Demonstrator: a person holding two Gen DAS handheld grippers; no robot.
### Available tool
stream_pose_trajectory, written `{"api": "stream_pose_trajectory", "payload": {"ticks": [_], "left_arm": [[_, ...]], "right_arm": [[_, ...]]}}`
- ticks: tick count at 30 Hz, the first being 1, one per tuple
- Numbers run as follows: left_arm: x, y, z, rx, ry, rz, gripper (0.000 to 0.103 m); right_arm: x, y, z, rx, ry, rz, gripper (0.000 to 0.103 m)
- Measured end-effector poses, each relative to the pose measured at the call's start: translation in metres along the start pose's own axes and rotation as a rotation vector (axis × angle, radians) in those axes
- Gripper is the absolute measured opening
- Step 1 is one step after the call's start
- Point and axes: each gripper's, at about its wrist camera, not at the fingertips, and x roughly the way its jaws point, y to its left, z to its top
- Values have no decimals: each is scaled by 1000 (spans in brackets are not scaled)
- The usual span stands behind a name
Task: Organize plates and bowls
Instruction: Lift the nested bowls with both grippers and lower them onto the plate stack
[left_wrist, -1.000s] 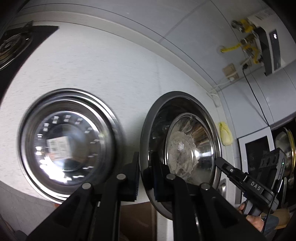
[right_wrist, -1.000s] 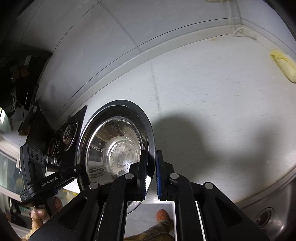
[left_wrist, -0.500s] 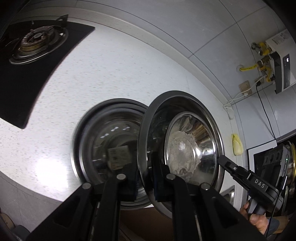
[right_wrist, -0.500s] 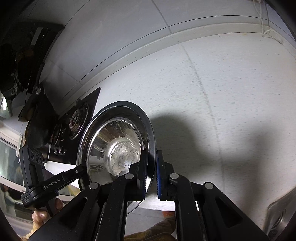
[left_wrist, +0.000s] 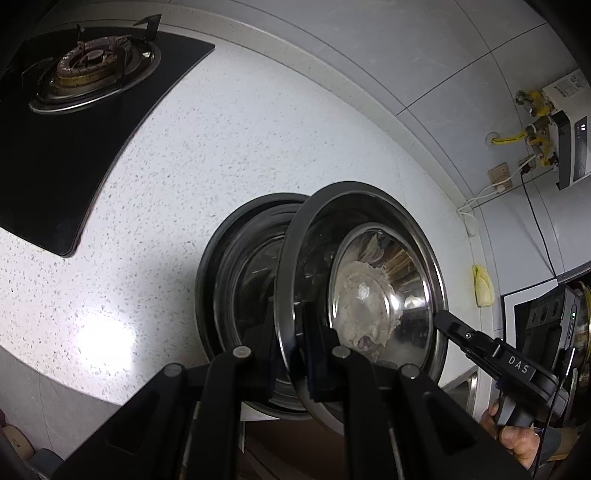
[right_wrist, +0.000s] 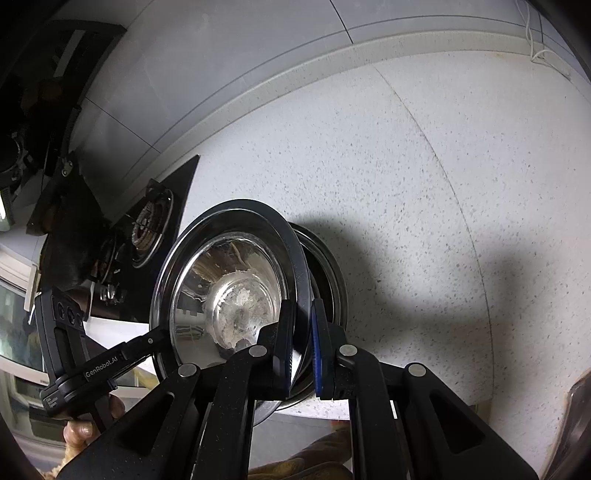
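A steel bowl (left_wrist: 369, 295) with whitish residue inside is held in the air by both grippers, one on each side of its rim. My left gripper (left_wrist: 291, 350) is shut on its left rim. My right gripper (right_wrist: 301, 347) is shut on its right rim; the bowl also shows in the right wrist view (right_wrist: 229, 295). A second steel bowl (left_wrist: 240, 295) rests on the speckled counter right behind and below the held bowl, partly hidden by it; it also shows in the right wrist view (right_wrist: 328, 280).
A black gas hob (left_wrist: 81, 110) with a burner lies at the counter's left. A yellow cloth (left_wrist: 483, 288) lies at the counter's right end, under a wall-mounted heater (left_wrist: 569, 129). A sink edge (right_wrist: 576, 424) shows at the lower right.
Both grippers have carried the held bowl left over the counter, so it now overlaps the resting bowl. The hob has come further into view.
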Motion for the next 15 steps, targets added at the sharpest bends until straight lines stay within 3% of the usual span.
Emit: {"api": "stream_pose_trajectory", "payload": {"ticks": [15], "left_arm": [[35,15,7,-8,37,3,11]], "right_arm": [[23,-9,0,31,23,-18,8]]}}
